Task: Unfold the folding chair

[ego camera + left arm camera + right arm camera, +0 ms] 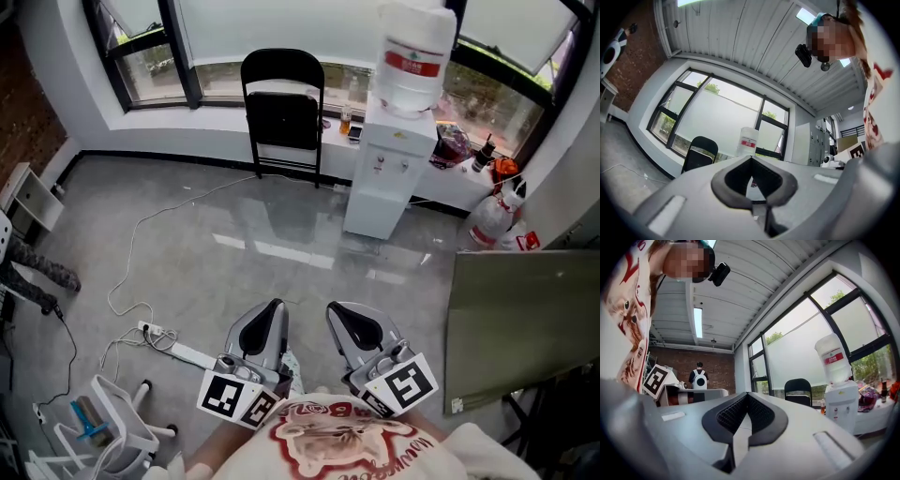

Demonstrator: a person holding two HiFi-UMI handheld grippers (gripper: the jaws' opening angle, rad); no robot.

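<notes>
Far ahead, folding chair [282, 108] upright by window; left gripper [272, 309] and right gripper [343, 313] clenched empty, left marginally nearer.

Grey glossy floor [234, 216], concrete-like finish.
- Folding chair [283, 112]: black, folded, upright at far edge against window wall.
- Water dispenser [384, 173]: white, just right of chair, bottle on top.
- Cable [150, 225]: white, loose run from chair base toward near left.
- Power strip [178, 349]: white, near left.
- Cart [112, 431]: white, near left corner.
</notes>
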